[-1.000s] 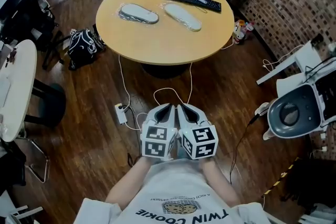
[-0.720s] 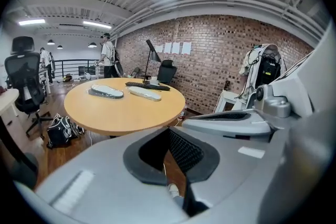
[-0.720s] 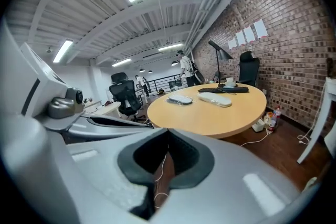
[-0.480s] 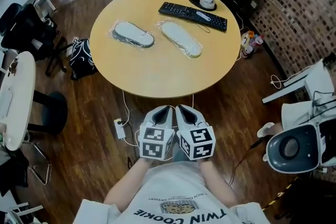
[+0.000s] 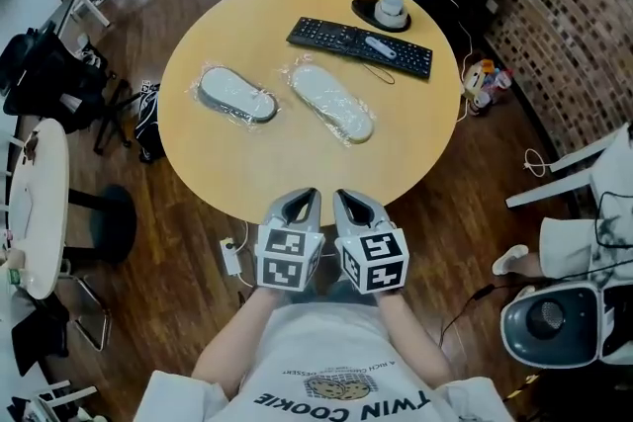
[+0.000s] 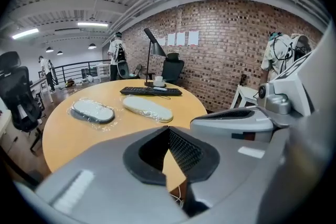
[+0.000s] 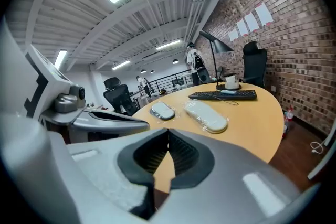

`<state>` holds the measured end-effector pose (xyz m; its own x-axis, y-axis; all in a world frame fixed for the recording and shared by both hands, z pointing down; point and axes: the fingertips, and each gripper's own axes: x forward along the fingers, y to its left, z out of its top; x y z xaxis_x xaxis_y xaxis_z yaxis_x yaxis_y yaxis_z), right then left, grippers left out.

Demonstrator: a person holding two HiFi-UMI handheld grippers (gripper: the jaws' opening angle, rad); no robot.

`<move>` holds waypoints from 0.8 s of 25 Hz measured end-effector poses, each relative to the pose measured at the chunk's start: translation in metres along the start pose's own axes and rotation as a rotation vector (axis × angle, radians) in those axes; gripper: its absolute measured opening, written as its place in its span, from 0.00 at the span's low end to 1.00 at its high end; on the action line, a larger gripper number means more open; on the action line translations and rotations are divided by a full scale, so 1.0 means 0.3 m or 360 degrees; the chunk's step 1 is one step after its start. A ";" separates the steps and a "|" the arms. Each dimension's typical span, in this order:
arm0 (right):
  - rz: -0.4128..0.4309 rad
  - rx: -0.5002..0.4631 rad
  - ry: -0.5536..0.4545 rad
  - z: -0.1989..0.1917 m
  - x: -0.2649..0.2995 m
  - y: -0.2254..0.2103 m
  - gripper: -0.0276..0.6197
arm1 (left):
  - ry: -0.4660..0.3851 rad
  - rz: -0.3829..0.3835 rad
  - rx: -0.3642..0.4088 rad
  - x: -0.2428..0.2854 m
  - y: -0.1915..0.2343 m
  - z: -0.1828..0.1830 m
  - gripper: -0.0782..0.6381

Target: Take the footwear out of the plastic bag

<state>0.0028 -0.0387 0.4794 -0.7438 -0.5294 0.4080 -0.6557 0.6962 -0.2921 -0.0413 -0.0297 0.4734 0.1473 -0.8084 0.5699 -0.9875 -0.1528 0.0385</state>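
Two pale slippers lie on the round wooden table (image 5: 297, 163), each wrapped in clear plastic: the left bagged slipper (image 5: 234, 95) and the longer right bagged slipper (image 5: 331, 101). Both show again in the gripper views, the left one (image 6: 93, 110) (image 7: 163, 110) and the right one (image 6: 147, 108) (image 7: 207, 115). My left gripper (image 5: 307, 198) and right gripper (image 5: 342, 200) are held side by side at the table's near edge, well short of the slippers. Each has its jaws shut with nothing between them, as seen in the left gripper (image 6: 168, 131) and right gripper (image 7: 168, 136) views.
A black keyboard (image 5: 359, 46) and a desk lamp base with a cup (image 5: 389, 12) sit at the table's far side. A black bag (image 5: 148, 119) and a power strip (image 5: 230, 257) lie on the floor at left. Chairs, a white table (image 5: 35, 203) and a brick wall surround.
The table has come much closer in the head view. Both grippers, still shut and side by side, now reach its near edge instead of hanging over bare floor.
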 end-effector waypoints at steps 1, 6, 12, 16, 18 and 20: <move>-0.0006 0.0011 -0.0001 0.008 0.014 -0.018 0.05 | 0.0004 -0.0002 0.0018 0.020 0.012 0.016 0.12; -0.0055 0.0078 -0.0011 0.060 0.118 -0.107 0.05 | 0.0049 -0.0035 0.0122 0.139 0.114 0.096 0.12; -0.0182 0.0132 -0.0007 0.143 0.282 -0.189 0.05 | 0.0149 -0.0130 0.0294 0.310 0.316 0.198 0.12; -0.0295 0.0188 0.0012 0.181 0.383 -0.246 0.05 | 0.0189 -0.0205 0.0400 0.431 0.443 0.281 0.12; -0.0356 0.0226 0.0027 0.185 0.429 -0.266 0.05 | 0.0215 -0.0254 0.0461 0.496 0.504 0.306 0.12; -0.0414 0.0251 0.0048 0.183 0.468 -0.285 0.05 | 0.0240 -0.0299 0.0515 0.563 0.567 0.321 0.12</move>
<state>-0.0526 -0.1991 0.5141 -0.5455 -0.6637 0.5117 -0.8375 0.4541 -0.3039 -0.1789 -0.2469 0.4972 0.2899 -0.6604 0.6927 -0.8721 -0.4804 -0.0931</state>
